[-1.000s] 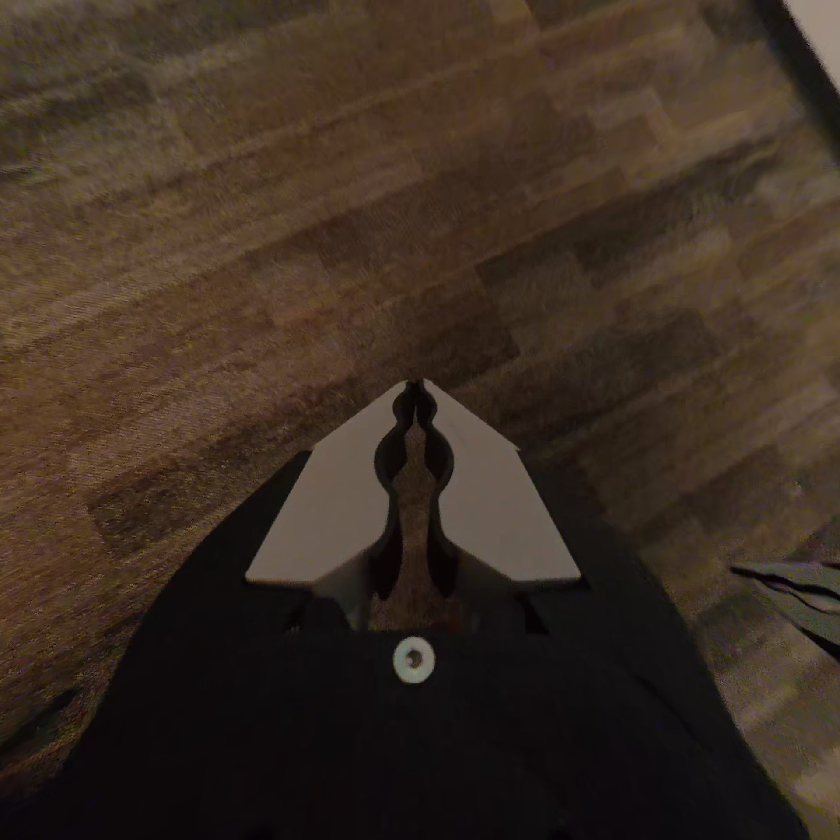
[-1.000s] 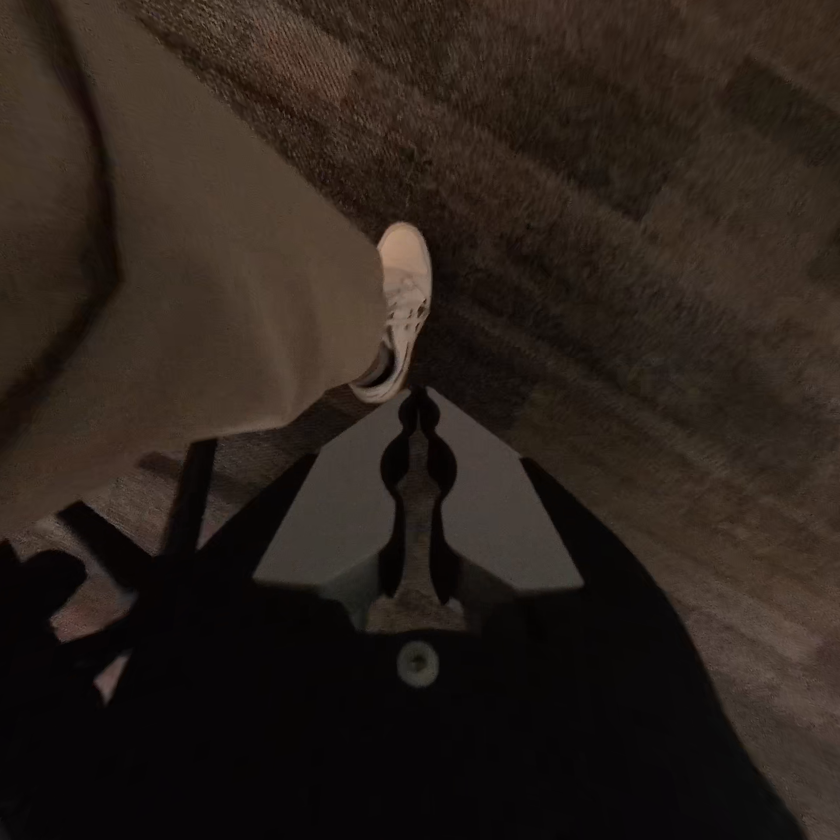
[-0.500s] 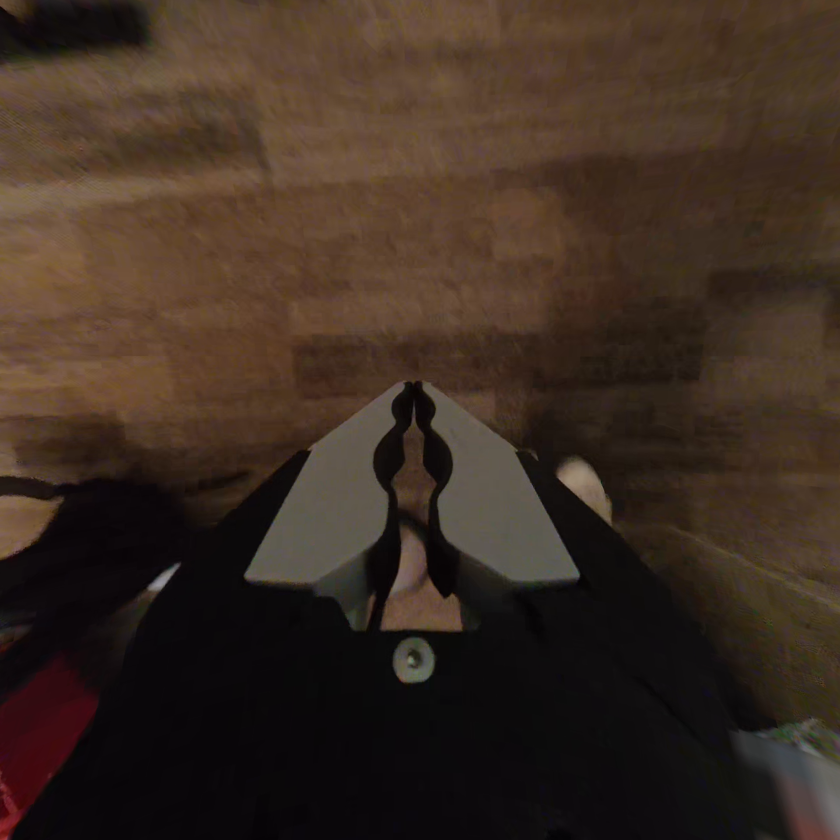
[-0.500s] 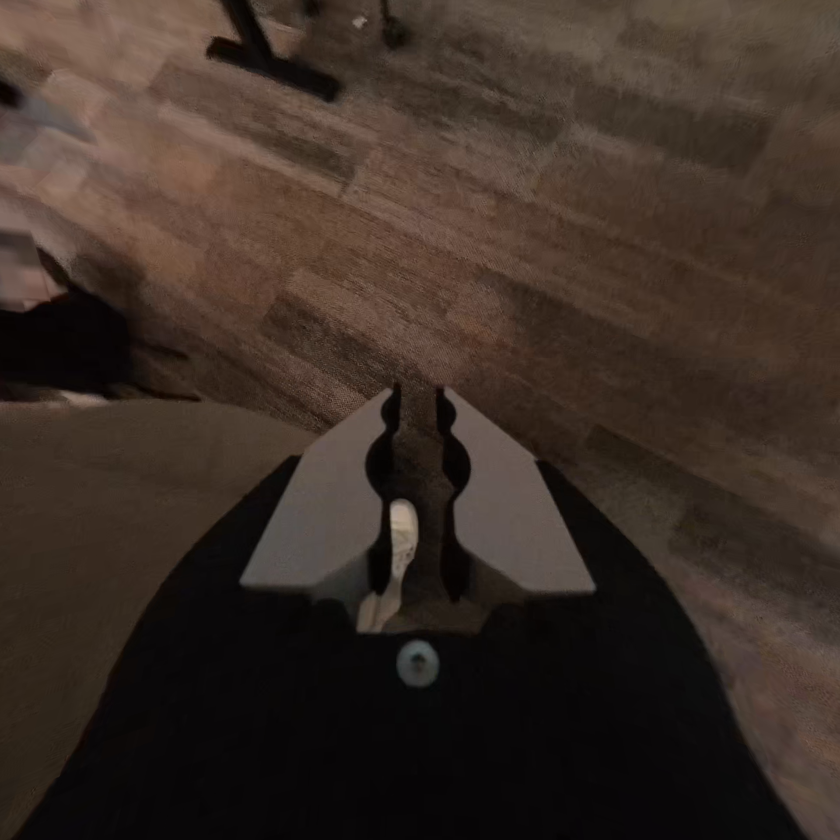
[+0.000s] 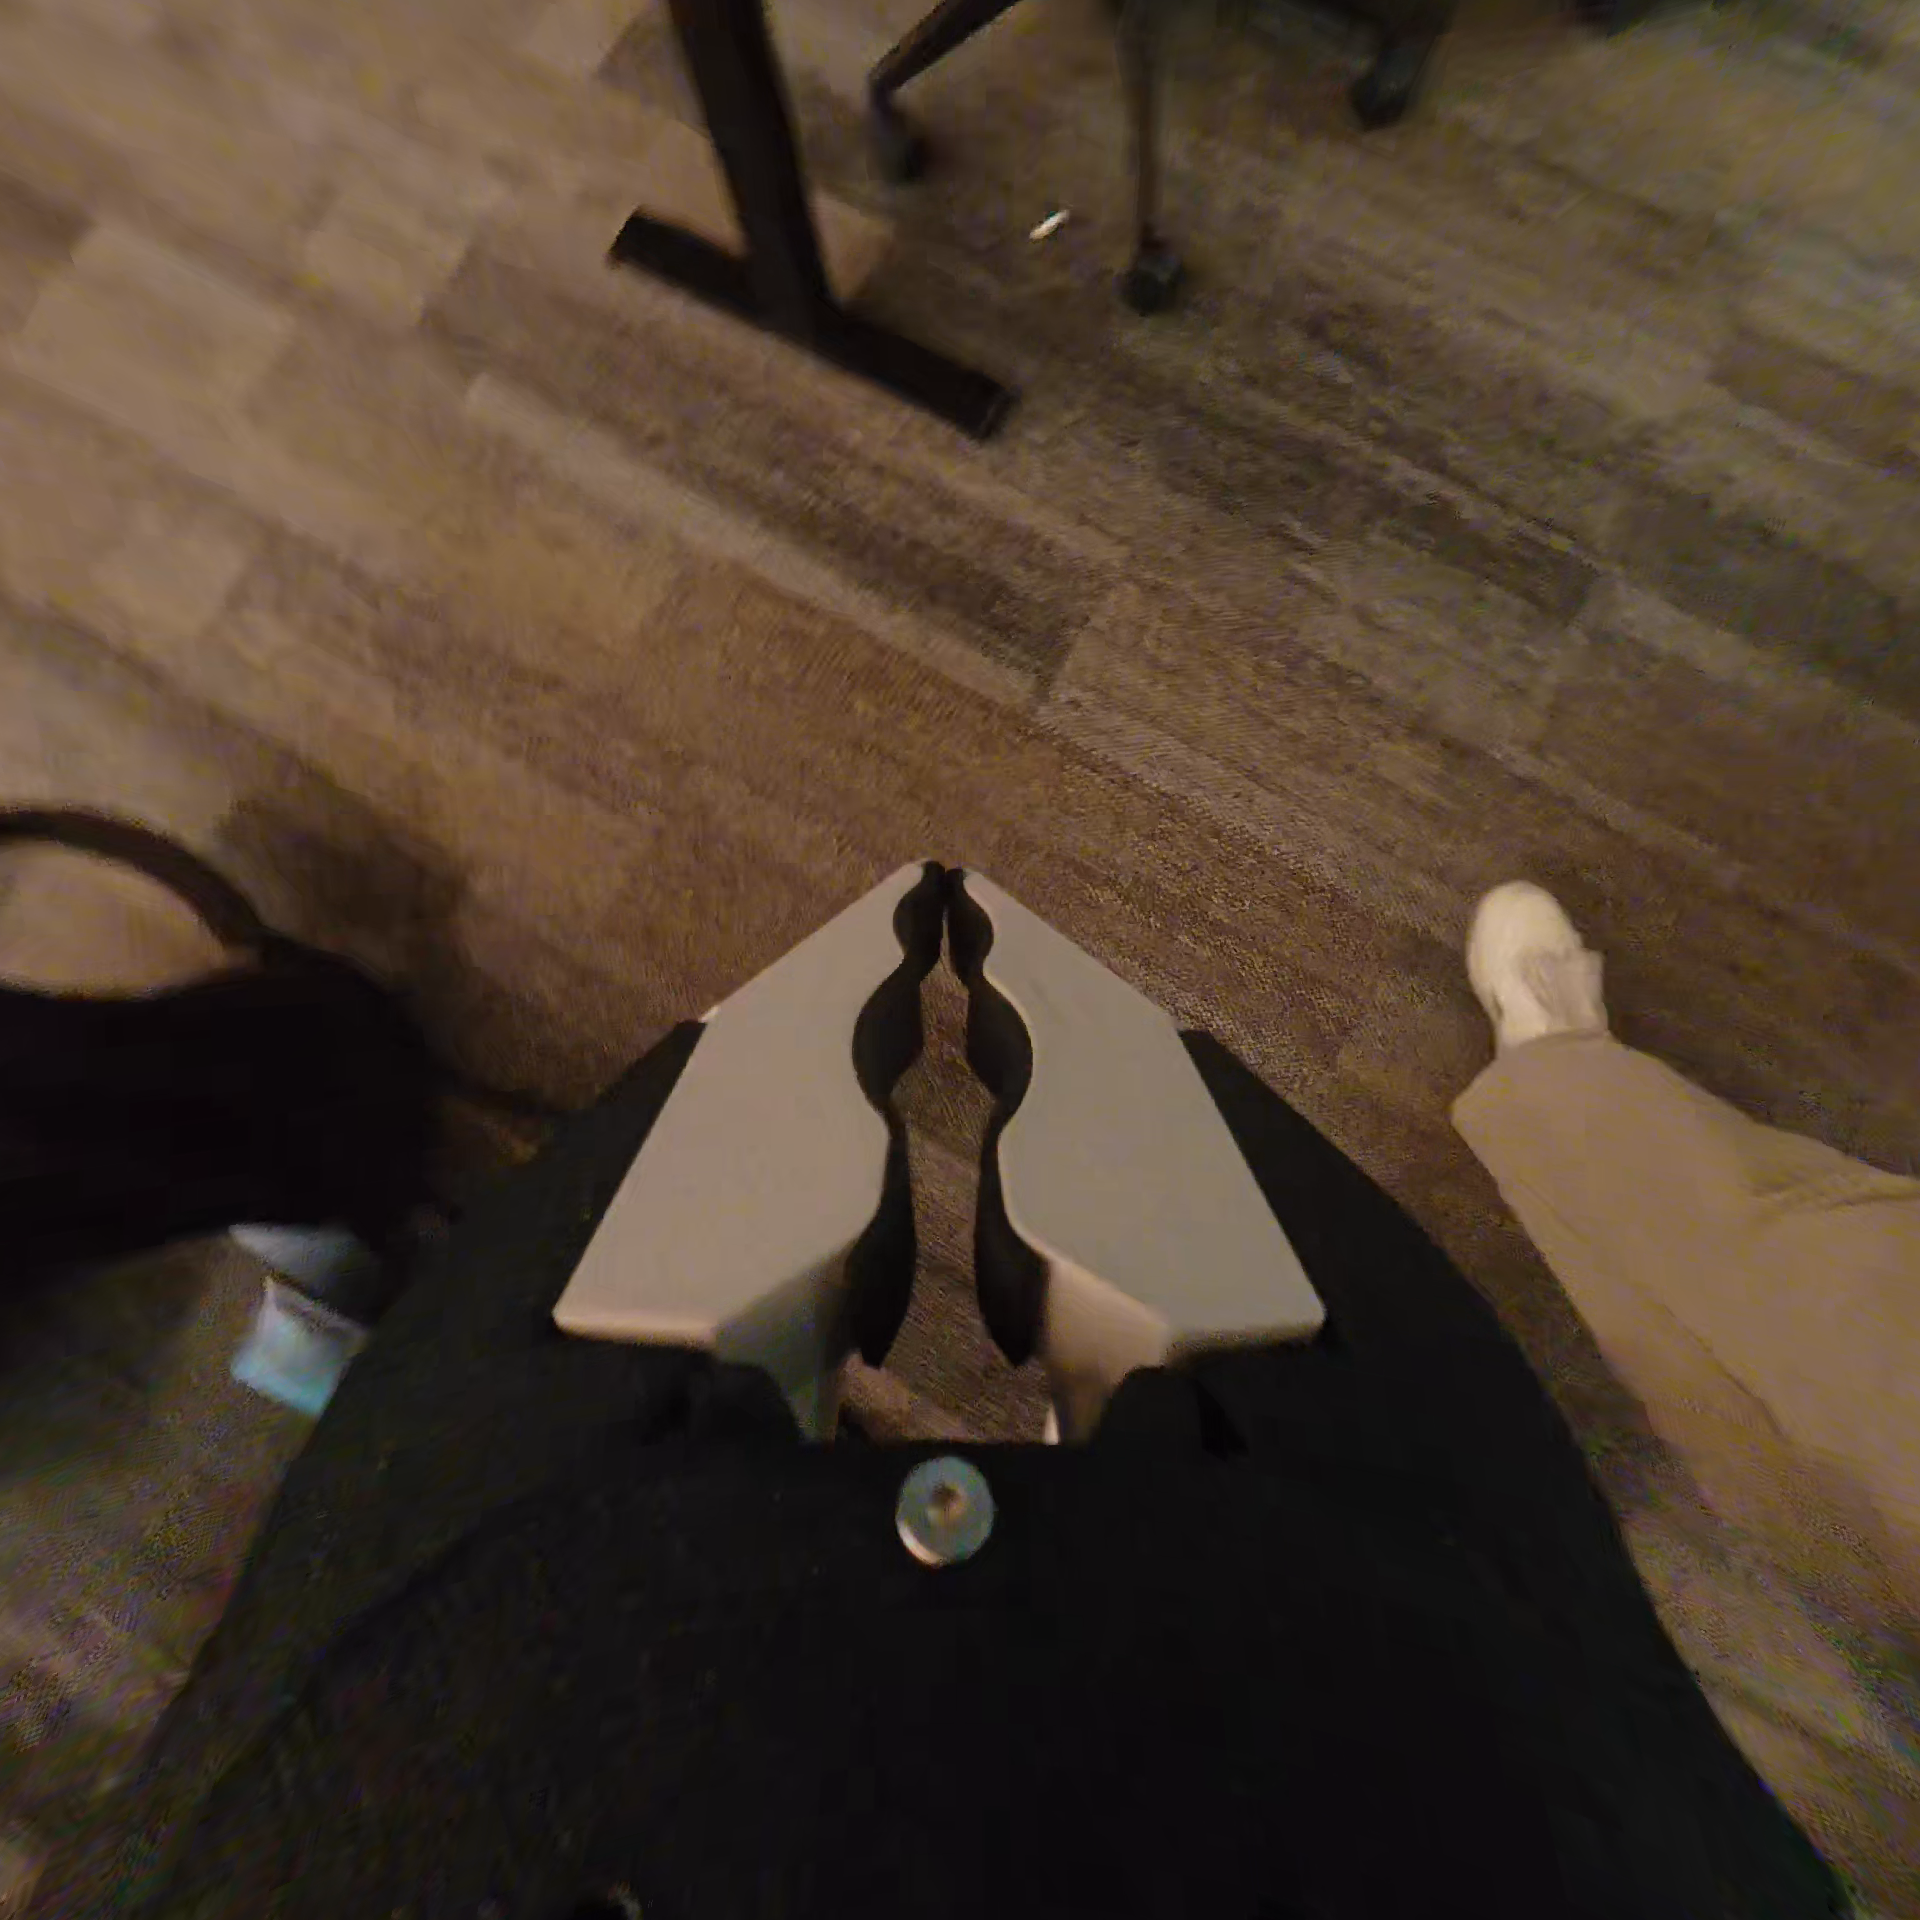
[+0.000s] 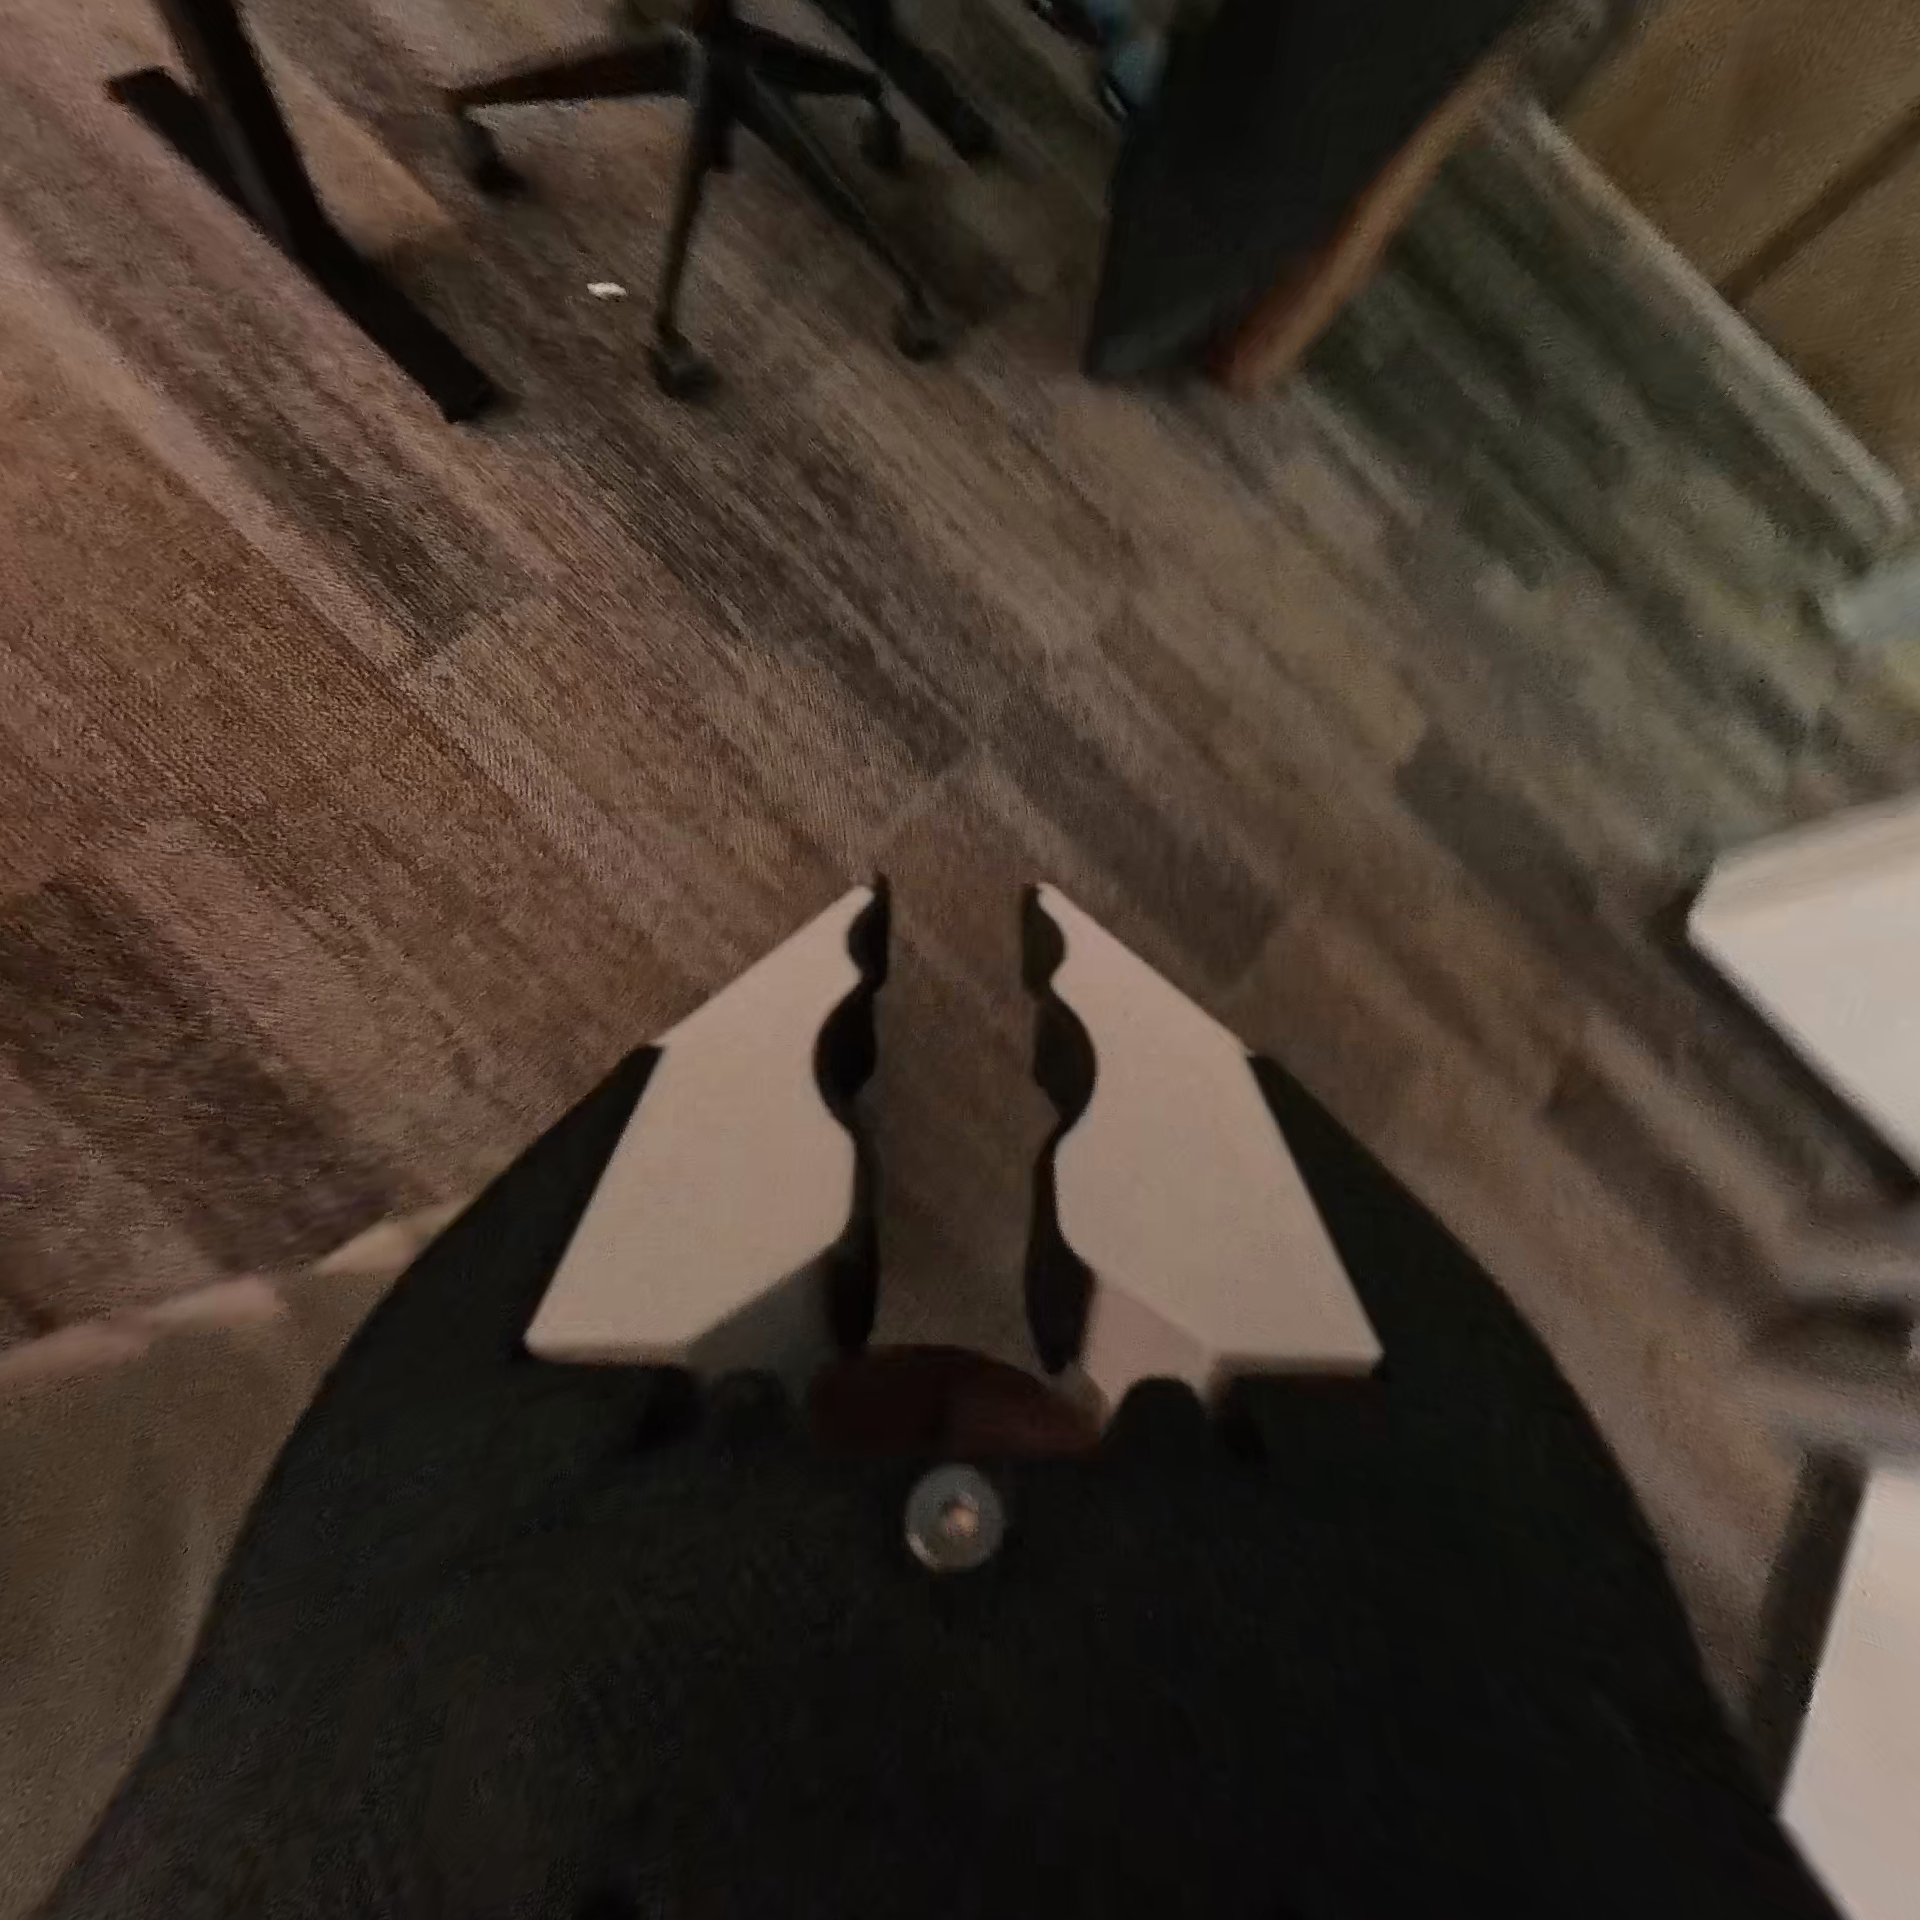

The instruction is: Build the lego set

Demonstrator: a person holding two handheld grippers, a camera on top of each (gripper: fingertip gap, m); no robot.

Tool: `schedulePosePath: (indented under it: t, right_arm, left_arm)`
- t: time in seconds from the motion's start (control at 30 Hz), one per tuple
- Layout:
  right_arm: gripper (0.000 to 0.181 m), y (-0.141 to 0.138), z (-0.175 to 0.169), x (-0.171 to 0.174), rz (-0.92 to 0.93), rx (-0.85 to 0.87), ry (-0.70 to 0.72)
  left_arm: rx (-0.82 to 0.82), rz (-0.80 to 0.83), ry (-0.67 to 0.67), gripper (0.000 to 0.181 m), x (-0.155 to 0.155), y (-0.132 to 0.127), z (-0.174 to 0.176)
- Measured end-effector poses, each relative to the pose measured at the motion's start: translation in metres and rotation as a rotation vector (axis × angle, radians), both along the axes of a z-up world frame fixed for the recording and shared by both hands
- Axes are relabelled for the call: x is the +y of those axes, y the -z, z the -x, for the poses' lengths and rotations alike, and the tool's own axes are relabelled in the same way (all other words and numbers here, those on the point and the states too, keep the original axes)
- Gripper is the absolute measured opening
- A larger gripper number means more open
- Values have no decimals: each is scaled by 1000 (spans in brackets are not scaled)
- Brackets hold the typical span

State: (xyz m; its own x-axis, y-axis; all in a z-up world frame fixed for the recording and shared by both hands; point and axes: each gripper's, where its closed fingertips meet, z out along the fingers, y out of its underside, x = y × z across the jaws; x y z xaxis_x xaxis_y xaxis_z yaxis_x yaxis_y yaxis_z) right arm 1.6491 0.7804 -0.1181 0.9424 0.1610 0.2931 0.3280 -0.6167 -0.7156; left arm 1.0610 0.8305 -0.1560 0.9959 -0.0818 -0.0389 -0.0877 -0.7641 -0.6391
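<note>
No lego pieces show in either view. My left gripper point(image 5: 945, 875) is shut and empty, its tips touching, and it points down at a brown carpet floor point(image 5: 727, 644). My right gripper point(image 6: 956, 896) is open and empty, with a clear gap between its fingers, also over the carpet floor point(image 6: 623, 675). Both views are dim and somewhat blurred.
A black table foot point(image 5: 810, 312) and chair legs with castors point(image 5: 1153, 281) stand ahead. A person's tan trouser leg point(image 5: 1704, 1278) and white shoe point(image 5: 1527, 961) are at the right. A dark bag point(image 5: 197, 1101) lies at the left. A white table edge point(image 6: 1829, 977) is at the right.
Both views have swung upward across the floor, bringing the table foot and chair legs into sight. My right gripper has opened from shut. My left gripper stays shut.
</note>
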Motion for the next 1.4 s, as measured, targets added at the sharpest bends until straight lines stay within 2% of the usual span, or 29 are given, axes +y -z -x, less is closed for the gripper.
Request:
schedulePosePath:
  t: [0.07, 0.1, 0.17, 0.2, 0.27, 0.33, 0.4, 0.47, 0.53, 0.6, 0.67, 0.7, 0.73, 0.77, 0.8, 0.83, 0.87, 0.93, 0.97, 1.03, 1.07, 1.13, 1.2, 1.23, 1.27, 1.3, 1.33, 1.4]
  right_arm:
    - [32, 2, 7, 86, -23, -36, -200]
    - [30, 5, 22, 122, -5, -28, -347]
    - [2, 8, 68, 179, 51, 38, -691]
    - [0, 8, 91, 209, 64, 49, -816]
    - [0, 6, 137, 268, 66, 39, -1016]
    - [18, 11, 183, 319, 69, -30, -1190]
    - [16, 24, 222, 356, 128, -96, -1364]
    - [0, 40, 255, 386, 241, -70, -1471]
    - [0, 56, 283, 431, 244, -138, -1519]
    - [0, 79, 311, 468, 201, -287, -1616]
    - [17, 110, 335, 502, 165, -463, -1680]
    - [18, 122, 351, 521, 141, -484, -1664]
    - [18, 130, 372, 551, 129, -401, -1550]
    - [18, 140, 389, 589, 196, -246, -1357]
    - [17, 163, 401, 622, 325, -104, -1187]
    - [14, 196, 411, 654, 404, -26, -1081]
    - [5, 239, 418, 686, 419, -27, -1038]
    - [9, 354, 424, 743, 454, -201, -1079]
    - [17, 413, 428, 776, 462, -289, -1073]
    - [16, 517, 446, 829, 537, -342, -1048]
    - [15, 561, 453, 861, 542, -401, -1056]
    - [25, 641, 454, 930, 558, -621, -1126]
    - [26, 701, 434, 993, 631, -982, -1279]
    - [25, 721, 423, 1023, 628, -1173, -1355]
    - [25, 737, 419, 1047, 599, -1293, -1427]
    - [19, 752, 421, 1060, 580, -1315, -1493]
    - [19, 766, 425, 1064, 578, -1261, -1536]
    - [33, 791, 431, 1059, 645, -1117, -1581]
  left_arm:
    - [-9, 47, -160, 0, -10, 11, 9]
    - [-14, 89, -255, 0, -21, 14, 11]
    - [-61, 123, -421, 1, -40, 5, 3]
    - [-61, 123, -484, 2, -48, -4, -2]
    - [3, 149, -662, 20, -68, -22, -2]
    - [26, 182, -797, 0, -85, -29, -7]
    - [20, 269, -895, 0, -94, -18, -11]
    - [-13, 242, -933, 0, -75, -5, -14]
    - [-45, 177, -1007, 0, -44, 18, -10]
    - [-122, 112, -1076, 0, 1, 53, -10]
    - [-196, 30, -1100, 0, 60, 86, -10]
    - [-273, -26, -1092, 0, 97, 101, -15]
    - [-371, -58, -1078, 0, 133, 118, -23]
    - [-453, -36, -1074, 0, 162, 142, -32]
    - [-508, 8, -1079, 0, 185, 169, -39]
    - [-529, 12, -1094, 0, 205, 199, -37]
    - [-531, -29, -1118, 0, 225, 229, -28]
    - [-530, -103, -1161, 0, 254, 310, -7]
    - [-525, -113, -1174, 0, 263, 358, 0]
    - [-530, -44, -1139, 0, 274, 446, 9]
    - [-493, -28, -1154, 0, 272, 477, 18]
    - [-477, -136, -1247, 0, 277, 520, 34]
    - [-521, -264, -1330, 0, 294, 556, 30]
    - [-574, -288, -1337, 0, 309, 577, 18]
    - [-644, -274, -1303, 0, 329, 597, 2]
    - [-700, -235, -1237, 0, 350, 615, -17]
    - [-716, -186, -1171, 0, 366, 629, -35]
    - [-657, -102, -1049, 0, 389, 645, -61]
